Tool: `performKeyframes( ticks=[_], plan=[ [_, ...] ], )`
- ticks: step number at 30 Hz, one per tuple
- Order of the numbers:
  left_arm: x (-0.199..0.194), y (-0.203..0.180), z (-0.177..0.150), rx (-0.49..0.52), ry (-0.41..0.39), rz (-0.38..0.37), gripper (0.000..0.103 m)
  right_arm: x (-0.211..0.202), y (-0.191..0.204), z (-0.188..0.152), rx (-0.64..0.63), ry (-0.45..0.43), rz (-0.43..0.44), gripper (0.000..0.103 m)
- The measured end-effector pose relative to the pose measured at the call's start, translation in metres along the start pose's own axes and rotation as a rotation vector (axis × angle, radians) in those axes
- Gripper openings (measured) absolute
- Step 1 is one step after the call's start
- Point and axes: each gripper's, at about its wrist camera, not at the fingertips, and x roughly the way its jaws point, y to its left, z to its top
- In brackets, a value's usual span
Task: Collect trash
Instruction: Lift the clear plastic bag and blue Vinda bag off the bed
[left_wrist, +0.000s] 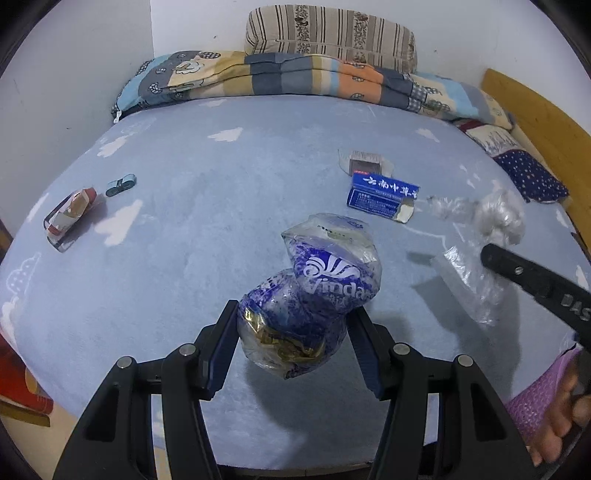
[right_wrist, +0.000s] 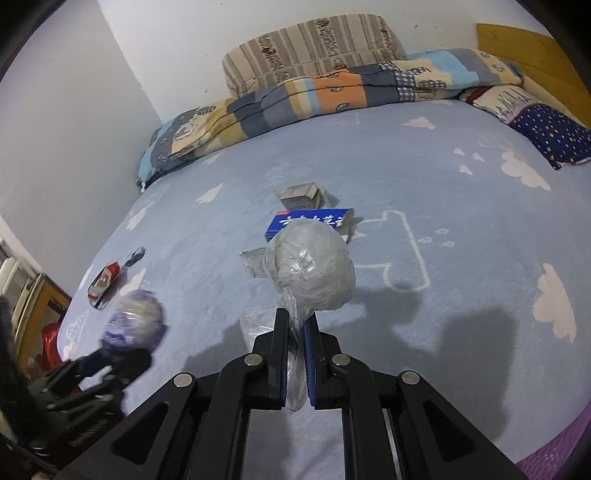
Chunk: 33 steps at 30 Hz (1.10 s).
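Observation:
My left gripper is shut on a crumpled blue-and-clear Vinda plastic wrapper and holds it above the blue bed sheet. My right gripper is shut on a clear plastic bag with a white wad inside, also lifted off the bed; it shows blurred in the left wrist view. On the sheet lie a blue carton, a small grey box, a red-and-white packet and a small teal item.
A folded patchwork quilt and a striped pillow lie at the far edge by the wall. A star-print cushion and a wooden headboard are on the right. A purple basket rim sits at the near right.

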Motion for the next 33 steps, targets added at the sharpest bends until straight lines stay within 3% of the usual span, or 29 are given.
performKeyframes(
  ticks=[6, 33],
  plan=[
    [0.000, -0.011, 0.000, 0.055, -0.050, 0.050, 0.057, -0.010, 0.011, -0.003, -0.059, -0.034, -0.002, 0.008],
    [-0.012, -0.017, 0.004, 0.085, -0.107, 0.044, 0.057, -0.014, 0.012, -0.002, -0.054, -0.038, 0.031, 0.008]
  ],
)
